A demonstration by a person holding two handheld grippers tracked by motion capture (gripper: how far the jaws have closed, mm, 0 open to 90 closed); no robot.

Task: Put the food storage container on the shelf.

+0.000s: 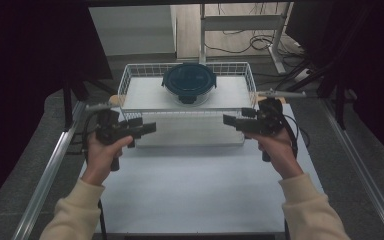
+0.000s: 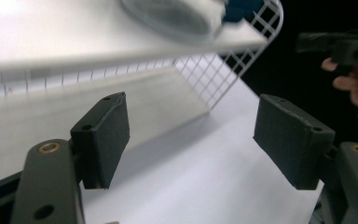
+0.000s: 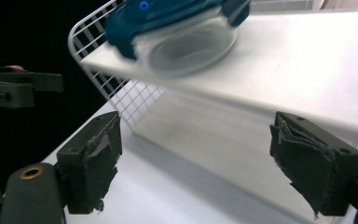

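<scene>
One wire basket (image 1: 125, 85) holds one lidded glass container (image 1: 189, 83), and there are two handheld grippers, left gripper (image 1: 147, 128) and right gripper (image 1: 231, 120).

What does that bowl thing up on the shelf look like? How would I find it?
Look at the far end of the white table, where a white wire rack holds a raised shelf. On that shelf sits a round clear glass container with a dark blue clip-on lid, the one coloured thing there.

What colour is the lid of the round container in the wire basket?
Dark blue lid; the high view shows it best.
</scene>
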